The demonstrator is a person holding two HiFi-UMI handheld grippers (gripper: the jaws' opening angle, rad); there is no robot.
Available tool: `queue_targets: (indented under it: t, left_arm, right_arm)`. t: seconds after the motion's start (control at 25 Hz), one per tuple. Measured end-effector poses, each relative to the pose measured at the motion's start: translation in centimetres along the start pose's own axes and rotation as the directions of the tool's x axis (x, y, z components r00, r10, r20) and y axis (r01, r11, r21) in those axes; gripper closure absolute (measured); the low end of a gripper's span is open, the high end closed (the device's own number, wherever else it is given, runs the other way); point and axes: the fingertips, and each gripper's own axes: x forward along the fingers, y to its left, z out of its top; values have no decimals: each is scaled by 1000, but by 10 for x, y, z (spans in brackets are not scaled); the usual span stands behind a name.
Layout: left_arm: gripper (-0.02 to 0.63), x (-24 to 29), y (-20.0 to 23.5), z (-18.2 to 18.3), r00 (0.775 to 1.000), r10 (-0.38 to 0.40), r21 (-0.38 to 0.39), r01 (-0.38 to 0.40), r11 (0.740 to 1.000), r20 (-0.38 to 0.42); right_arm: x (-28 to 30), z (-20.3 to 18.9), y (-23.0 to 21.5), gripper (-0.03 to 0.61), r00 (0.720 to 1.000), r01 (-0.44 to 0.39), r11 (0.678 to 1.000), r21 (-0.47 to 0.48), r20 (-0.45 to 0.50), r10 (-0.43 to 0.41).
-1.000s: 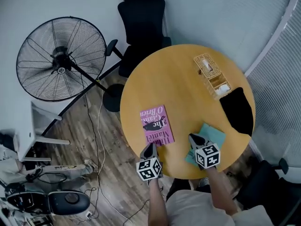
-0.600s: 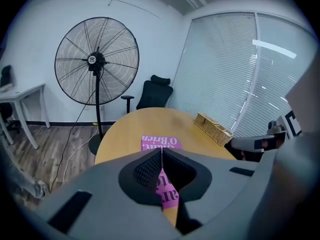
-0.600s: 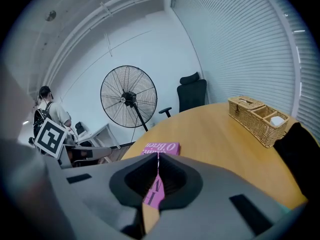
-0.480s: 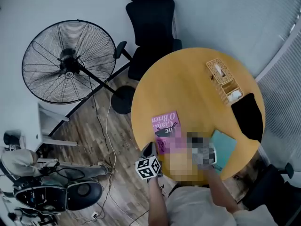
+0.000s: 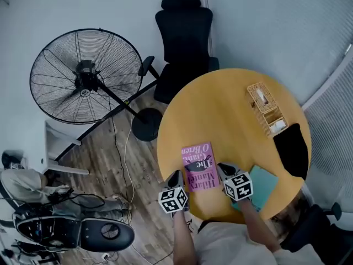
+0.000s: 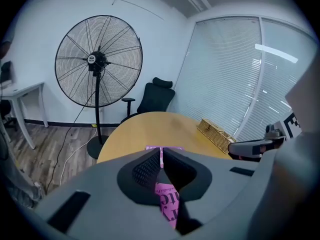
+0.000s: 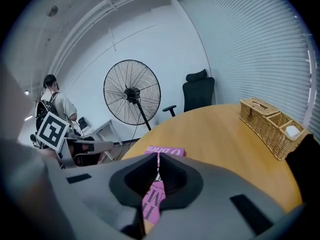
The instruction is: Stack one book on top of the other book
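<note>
- Two books lie flat and apart on the round wooden table [image 5: 220, 109], neither stacked. The pink paperback [image 5: 197, 164] is at lower centre of the head view, and the teal book [image 5: 263, 182] is at lower right, close to the rim.
- Your left gripper [image 5: 175, 176] sits just beside the paperback's lower left corner, with its jaws pressed together on nothing. Your right gripper [image 5: 225, 169], between the two books, is likewise closed and empty.
- Risk: closed jaws cannot take a cover, so part them before you descend.
- Risk: a flat, thin book on a smooth top will likely slide instead of lifting. A push on the teal book could send it over the rim.
- Risk: the grippers work close together and may knock each other.
- Materials: the covers look smooth, perhaps slippery, and the table is even, yellow-toned wood. The wicker basket [image 5: 266, 106] at upper right is rough and woven, well clear of the books.
</note>
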Motion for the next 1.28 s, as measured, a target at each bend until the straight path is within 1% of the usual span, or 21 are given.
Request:
queue_targets:
  t: [0.12, 0.36, 0.4, 0.48, 0.52, 0.56, 0.64, 0.8, 0.84, 0.88, 0.96, 1.08, 1.16, 1.28]
  left_arm:
    - [583, 2, 0, 5, 1000, -8, -2, 8, 1000, 13]
    - [578, 6, 6, 7, 1000, -6, 12, 6, 1000, 14]
    - [569, 7, 8, 10, 1000, -6, 17, 6, 1000, 16]
    - [501, 9, 11, 16, 1000, -8, 22, 7, 1000, 22]
    - [479, 9, 12, 18, 1000, -9, 25, 8, 1000, 23]
    - [468, 9, 12, 20, 1000, -11, 26, 10, 1000, 23]
    - [454, 10, 14, 19, 1000, -11, 17, 10, 1000, 21]
    - [428, 20, 22, 8, 1000, 17, -15, -17, 1000, -10]
    - [421, 23, 22, 5, 1000, 17, -27, -17, 999, -19]
    - [402, 26, 22, 1, 1000, 11, -41, -12, 999, -29]
    - [368, 33, 21, -7, 999, -15, -77, 11, 997, -47]
    - [333, 41, 18, -17, 996, -62, -143, 51, 988, -72]
    - [319, 46, 19, -27, 993, -83, -182, 67, 981, -87]
    - [319, 53, 27, -43, 989, -81, -227, 51, 973, -124]
  right_arm:
    - [4, -1, -5, 555, 1000, -3, 1000, 24, -3, 3]
    - [12, -7, -8, 554, 1000, -23, 999, 32, -14, 24]
    - [14, -5, -8, 554, 1000, -28, 999, 34, -9, 28]
    - [18, -1, -7, 552, 999, -34, 999, 40, -2, 34]
    - [19, 0, -7, 546, 999, -34, 998, 45, -2, 34]
    - [19, 0, -7, 528, 999, -33, 998, 49, -3, 33]
    - [20, -3, -9, 453, 1000, -29, 998, 52, -10, 29]
    - [21, -9, -15, 401, 999, -23, 997, 67, -28, 25]
    - [22, -12, -17, 374, 999, -25, 996, 87, -32, 28]
    - [24, -16, -20, 320, 999, -30, 993, 117, -38, 34]
    - [28, -29, -26, 283, 997, -42, 978, 205, -48, 53]
    - [33, -43, -33, 263, 996, -63, 945, 320, -46, 82]
    - [37, -52, -34, 262, 994, -72, 931, 357, -53, 97]
    - [47, -62, -33, 261, 991, -81, 911, 405, -63, 116]
